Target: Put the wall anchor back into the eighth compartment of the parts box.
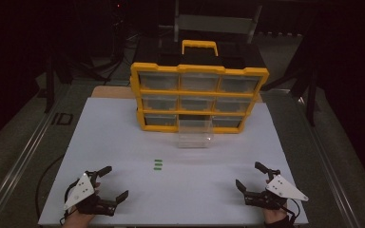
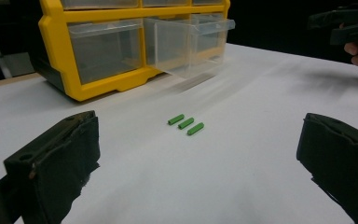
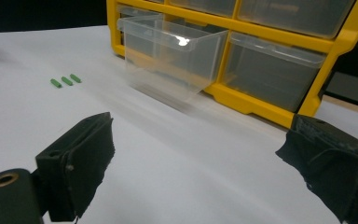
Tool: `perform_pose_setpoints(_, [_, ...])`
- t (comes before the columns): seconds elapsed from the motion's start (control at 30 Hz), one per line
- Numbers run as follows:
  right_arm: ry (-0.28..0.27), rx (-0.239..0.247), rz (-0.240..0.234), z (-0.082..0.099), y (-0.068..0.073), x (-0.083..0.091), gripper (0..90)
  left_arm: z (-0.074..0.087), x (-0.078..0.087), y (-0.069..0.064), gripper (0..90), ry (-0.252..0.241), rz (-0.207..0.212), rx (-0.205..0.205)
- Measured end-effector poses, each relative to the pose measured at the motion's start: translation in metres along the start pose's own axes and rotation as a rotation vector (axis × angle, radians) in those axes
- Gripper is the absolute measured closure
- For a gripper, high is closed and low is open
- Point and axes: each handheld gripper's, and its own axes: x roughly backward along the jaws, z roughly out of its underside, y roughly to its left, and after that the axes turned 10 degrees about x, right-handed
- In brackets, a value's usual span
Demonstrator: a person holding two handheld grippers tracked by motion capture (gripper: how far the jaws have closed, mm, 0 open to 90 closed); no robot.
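Nearest the person, at the near edge of the white board, both grippers rested apart from everything. The left gripper sat by the near left corner with its jaws spread wide and nothing between them; the right gripper sat by the near right corner, its jaws likewise parted and empty.

A little farther in, left of the board's middle, lay the three green pegs (short rods, side by side, close but seemingly not touching). In the left gripper view they lay straight ahead between the black jaws, so they looked like that gripper's work. They appeared light, stiff and smooth, likely to roll or skid if nudged. The best hold seemed to be across the middle of one rod, pads closing on its round sides, taking an end peg first so its neighbour was not dragged along.

Beyond them, toward the far edge, the clear drawer stood pulled out from the bottom row of the yellow cabinet, open at the top and seemingly empty. The cabinet stood at the far edge, its other drawers shut.
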Motion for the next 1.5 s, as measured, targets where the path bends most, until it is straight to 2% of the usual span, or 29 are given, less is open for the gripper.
perform_pose_setpoints(0.67, [-0.021,0.016,-0.003,-0.004,0.003,0.004,7.9,0.001,-0.001,0.000,0.0,0.007,0.012,0.013])
perform_pose_setpoints(0.87, [-0.029,0.023,0.005,-0.004,0.003,0.005,7.9,-0.005,0.000,-0.002,0.0,-0.004,0.021,0.017])
perform_pose_setpoints(0.9, [-0.034,0.020,0.005,-0.005,0.003,0.005,7.9,-0.010,-0.001,-0.002,0.0,-0.002,0.035,0.032])
perform_pose_setpoints(0.93, [-0.036,0.021,0.006,-0.005,0.003,0.005,7.9,-0.010,-0.001,-0.002,0.0,-0.002,0.035,0.032])
perform_pose_setpoints(0.97, [-0.039,0.022,0.007,-0.005,0.004,0.005,7.9,-0.017,-0.002,-0.002,0.0,0.029,0.058,0.037])
perform_pose_setpoints(1.07, [-0.039,0.026,0.005,-0.006,0.004,0.005,7.9,-0.027,-0.004,-0.003,0.0,0.043,0.069,0.030])
perform_pose_setpoints(1.13, [-0.044,0.030,0.005,-0.007,0.004,0.005,7.9,-0.037,-0.004,-0.002,0.0,0.056,0.101,0.038])
perform_pose_setpoints(1.27, [-0.053,0.028,0.003,-0.008,0.003,0.006,8.0,-0.057,-0.005,0.002,0.0,0.022,0.161,0.017])
perform_pose_setpoints(1.33, [-0.057,0.029,-0.003,-0.009,0.003,0.006,8.0,-0.066,-0.006,0.003,0.0,0.019,0.173,0.005])
perform_pose_setpoints(1.37, [-0.051,0.027,-0.003,-0.009,0.004,0.006,8.0,-0.074,-0.007,0.004,0.0,0.023,0.176,-0.021])
perform_pose_setpoints(1.4, [-0.051,0.027,-0.003,-0.009,0.004,0.006,8.0,-0.074,-0.007,0.004,0.0,0.023,0.176,-0.021])
perform_pose_setpoints(1.5, [-0.052,0.027,-0.014,-0.009,0.005,0.005,8.0,-0.089,-0.011,0.006,0.0,0.025,0.200,-0.056])
